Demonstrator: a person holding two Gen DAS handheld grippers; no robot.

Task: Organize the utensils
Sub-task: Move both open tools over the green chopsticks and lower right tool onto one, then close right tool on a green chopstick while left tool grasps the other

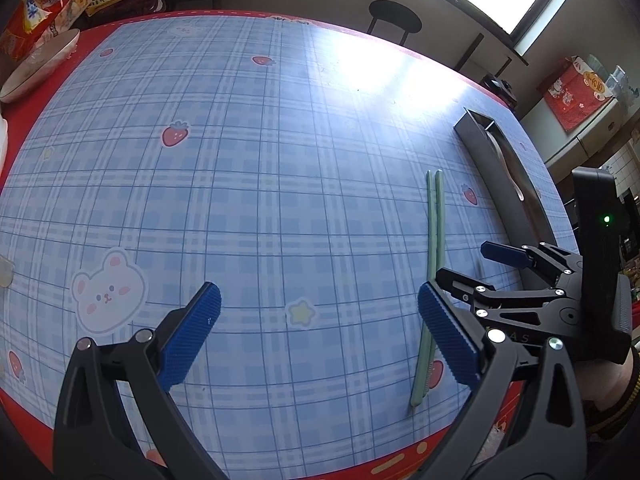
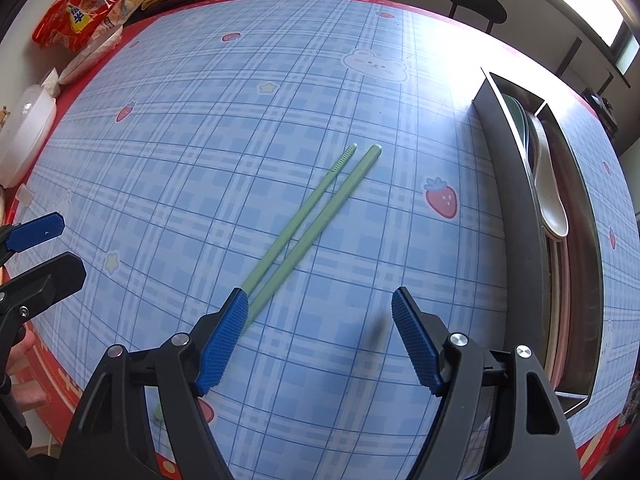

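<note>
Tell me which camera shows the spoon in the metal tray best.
The right wrist view: the white spoon lies in plain sight inside the metal tray, bowl toward the camera. The left wrist view catches only a pale sliver over the tray's wall.

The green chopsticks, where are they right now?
The green chopsticks lie side by side on the checked tablecloth, left of the metal tray, near ends by the right gripper.
</note>
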